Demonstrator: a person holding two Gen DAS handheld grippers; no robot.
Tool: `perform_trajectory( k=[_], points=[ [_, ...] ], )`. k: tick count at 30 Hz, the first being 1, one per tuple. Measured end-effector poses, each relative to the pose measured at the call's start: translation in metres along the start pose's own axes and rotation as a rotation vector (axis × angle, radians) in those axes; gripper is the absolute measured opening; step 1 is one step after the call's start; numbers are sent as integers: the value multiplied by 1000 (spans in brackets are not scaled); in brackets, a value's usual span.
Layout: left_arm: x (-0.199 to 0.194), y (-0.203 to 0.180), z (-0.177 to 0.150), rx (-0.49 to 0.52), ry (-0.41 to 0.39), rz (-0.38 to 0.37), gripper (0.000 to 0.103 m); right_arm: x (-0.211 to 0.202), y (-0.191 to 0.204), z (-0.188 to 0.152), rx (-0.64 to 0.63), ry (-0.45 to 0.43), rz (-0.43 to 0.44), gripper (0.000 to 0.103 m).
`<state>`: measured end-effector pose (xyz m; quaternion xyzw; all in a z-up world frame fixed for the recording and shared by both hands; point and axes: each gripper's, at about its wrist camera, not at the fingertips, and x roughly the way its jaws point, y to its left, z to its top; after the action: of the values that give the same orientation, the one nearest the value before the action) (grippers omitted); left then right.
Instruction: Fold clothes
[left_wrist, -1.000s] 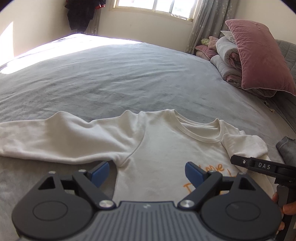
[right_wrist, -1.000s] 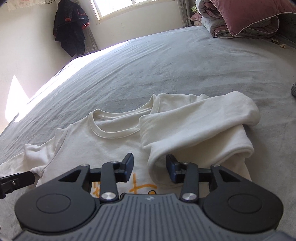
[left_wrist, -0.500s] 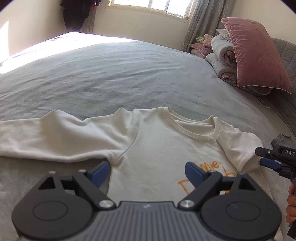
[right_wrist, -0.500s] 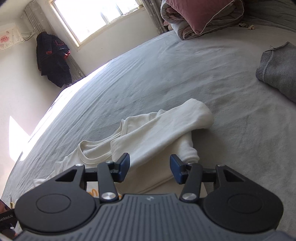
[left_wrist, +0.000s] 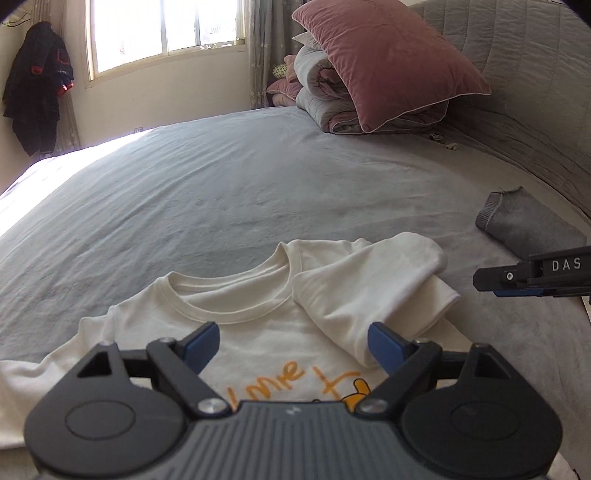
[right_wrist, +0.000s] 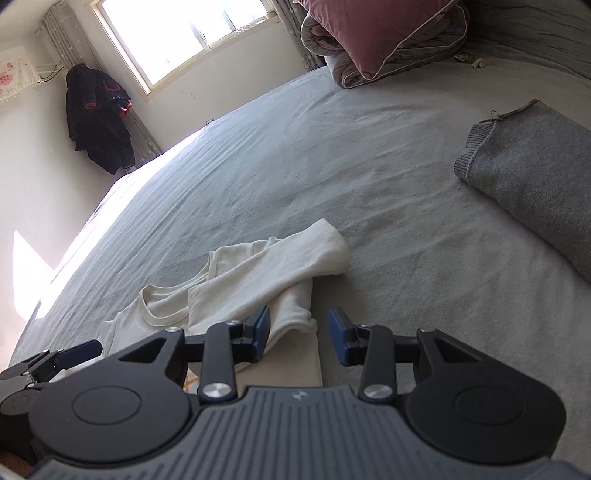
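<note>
On a grey bed (left_wrist: 258, 192), a white sweatshirt (left_wrist: 277, 343) lies flat, one sleeve (left_wrist: 369, 280) folded across its chest. The left gripper (left_wrist: 293, 347) hovers above it, fingers spread wide and empty; at 3 o'clock the right gripper (right_wrist: 298, 334), its fingers just narrowed, pinches nothing.

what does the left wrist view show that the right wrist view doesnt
Only the left wrist view: the orange print on the shirt's chest and the open left gripper from behind.

Only the right wrist view: a white wall hanging at top left and the right gripper head-on, jaws apart with nothing between them after just closing further.

Both: the white shirt with one sleeve folded over, the grey folded garment, pink pillow, window, dark jacket.
</note>
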<state>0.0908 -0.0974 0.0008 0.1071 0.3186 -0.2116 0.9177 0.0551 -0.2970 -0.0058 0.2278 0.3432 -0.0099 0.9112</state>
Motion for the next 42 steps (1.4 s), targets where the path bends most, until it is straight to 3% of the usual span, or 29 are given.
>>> perform_trajectory(
  k=[8, 14, 17, 21, 25, 31, 42],
  points=[
    [53, -72, 32, 158, 24, -55, 82, -2, -30, 9, 26, 75, -135, 40],
    [84, -109, 34, 280, 58, -100, 76, -10, -49, 16, 84, 72, -137, 40],
    [98, -117, 35, 293, 68, -70, 66, -13, -53, 18, 104, 65, -134, 40],
    [104, -105, 41, 201, 44, -36, 39, -15, -52, 19, 107, 61, -120, 40],
    [88, -76, 45, 34, -27, -81, 17, -14, -49, 19, 109, 63, -97, 40],
    [56, -34, 45, -145, -133, -87, 14, -10, -43, 17, 98, 74, -82, 40],
    [-3, 43, 34, -293, -238, -11, 13, 1, -26, 9, 21, 105, -82, 40]
  ],
)
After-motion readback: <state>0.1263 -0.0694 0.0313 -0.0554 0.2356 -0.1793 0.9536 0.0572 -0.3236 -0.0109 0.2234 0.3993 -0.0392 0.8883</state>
